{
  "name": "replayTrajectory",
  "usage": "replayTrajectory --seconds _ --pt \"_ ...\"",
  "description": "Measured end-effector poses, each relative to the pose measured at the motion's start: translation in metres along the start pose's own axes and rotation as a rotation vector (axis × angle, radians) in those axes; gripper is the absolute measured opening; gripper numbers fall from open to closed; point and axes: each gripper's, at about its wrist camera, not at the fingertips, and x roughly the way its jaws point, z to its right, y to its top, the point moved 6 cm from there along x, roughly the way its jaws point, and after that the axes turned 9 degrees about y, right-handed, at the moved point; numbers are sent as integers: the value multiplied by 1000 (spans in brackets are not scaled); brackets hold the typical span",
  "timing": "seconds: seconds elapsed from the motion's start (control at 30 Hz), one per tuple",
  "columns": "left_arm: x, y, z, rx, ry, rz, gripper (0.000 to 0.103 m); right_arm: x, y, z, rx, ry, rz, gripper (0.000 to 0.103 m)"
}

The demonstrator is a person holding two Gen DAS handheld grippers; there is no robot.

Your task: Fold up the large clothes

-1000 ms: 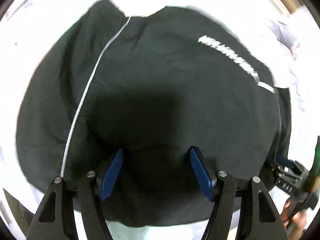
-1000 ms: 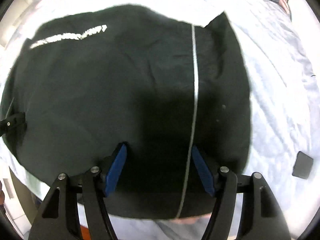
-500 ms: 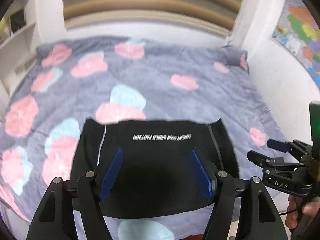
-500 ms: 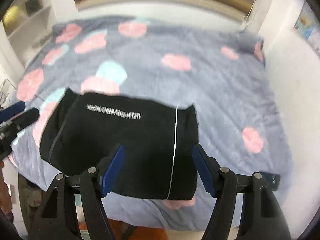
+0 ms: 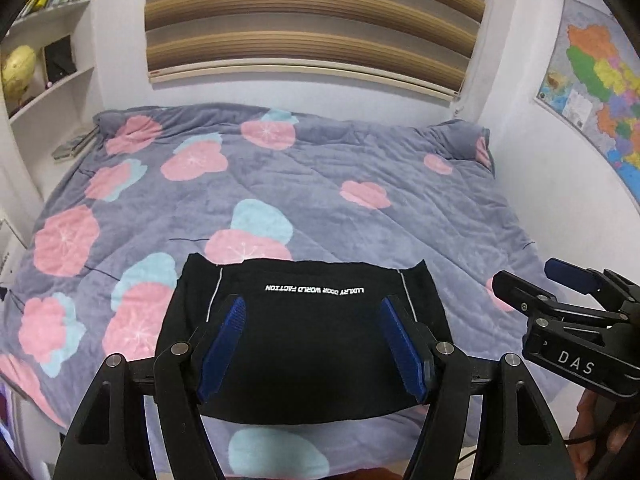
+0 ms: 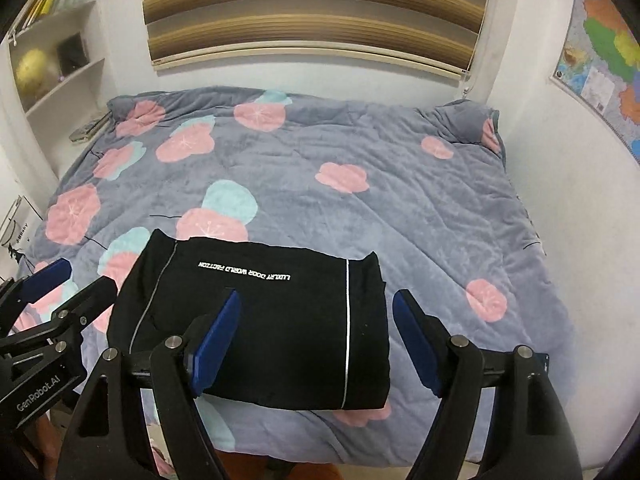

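Note:
A black garment (image 5: 312, 360) lies folded into a flat rectangle near the front edge of the bed, with white lettering and thin white stripes on top. It also shows in the right wrist view (image 6: 280, 320). My left gripper (image 5: 312, 304) hangs open well above it, with nothing between the blue pads. My right gripper (image 6: 318, 298) is also up in the air over the garment, its jaws opening and holding nothing. Each gripper shows in the other's view: the right gripper (image 5: 524, 274) at the right edge, the left gripper (image 6: 88, 276) at the left edge.
The bed is covered by a grey quilt (image 5: 360, 200) with pink and blue flowers. White shelves (image 5: 48, 80) stand on the left, a striped blind (image 5: 312, 20) hangs behind, and a map (image 5: 600, 92) is on the right wall. A small dark object (image 6: 546, 360) lies at the bed's right edge.
Both grippers have risen from just over the black cloth to high above it, so the whole bed now shows. The right jaws have spread wider.

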Motion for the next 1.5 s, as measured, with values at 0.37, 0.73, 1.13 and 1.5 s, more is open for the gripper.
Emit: replayTrajectory --seconds 0.37,0.73,1.13,1.5 --pt "6 -9 -1 -19 59 -24 72 12 -9 2 27 25 -35 80" --pt "15 -22 -9 -42 81 -62 72 26 -13 -9 -2 51 -64 80" --pt "26 -23 -13 -46 90 -82 72 41 -11 -9 -5 55 -94 80" --pt "38 -20 -16 -14 112 -79 72 47 -13 -6 8 57 -111 80"
